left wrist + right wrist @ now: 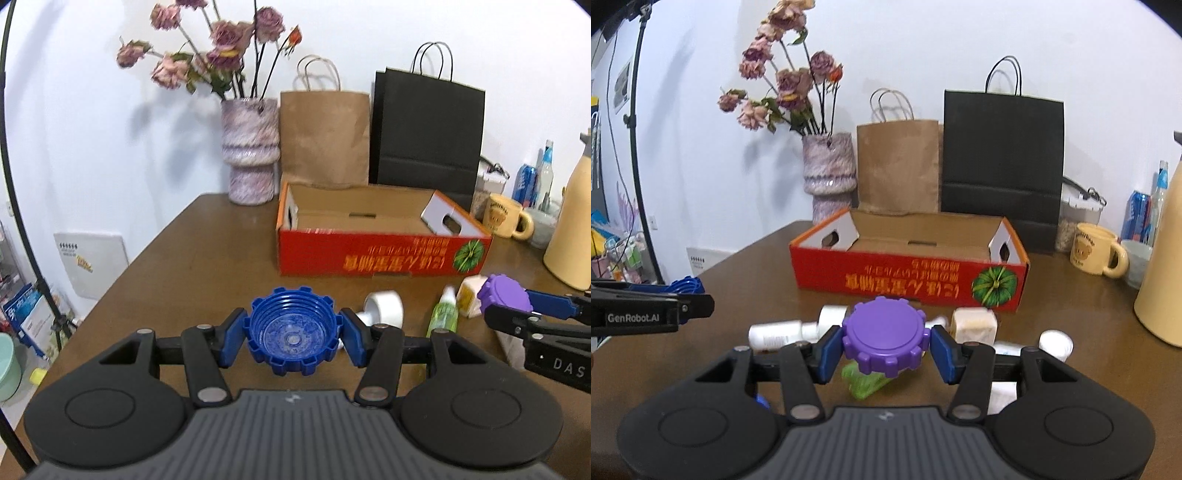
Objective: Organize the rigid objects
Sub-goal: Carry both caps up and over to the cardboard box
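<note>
**Caps clamped in both claws, box waiting behind**

Table [177,243] carries everything; brown wood, clutter mostly along its right edge and back wall. Red cardboard box [369,254] sits open-topped in the middle, print upside down from here; it looks empty, so I'd judge it the drop target, which explains both claws pointing at it. Paper bags, vase of dried flowers, yellow mug [1097,249] and cream jug [1161,258] stand behind and right of the box; not part of the job as far as I can tell.

Loose items lie on the table in front of the box: white bottle [775,334] on its side, small green spray bottle [445,312], cream cube-shaped tub [975,323]; these are not yet sorted.

Left gripper [293,338] is clamped on a blue cap [293,328], hollow threaded side up, pads on opposite rim teeth; off the table. Right gripper [886,345] is clamped on a purple cap [886,338], flat top up, same side-on grip; the notched rim gives pads a non-slip seat. Both caps are held near level, short of the box.
</note>
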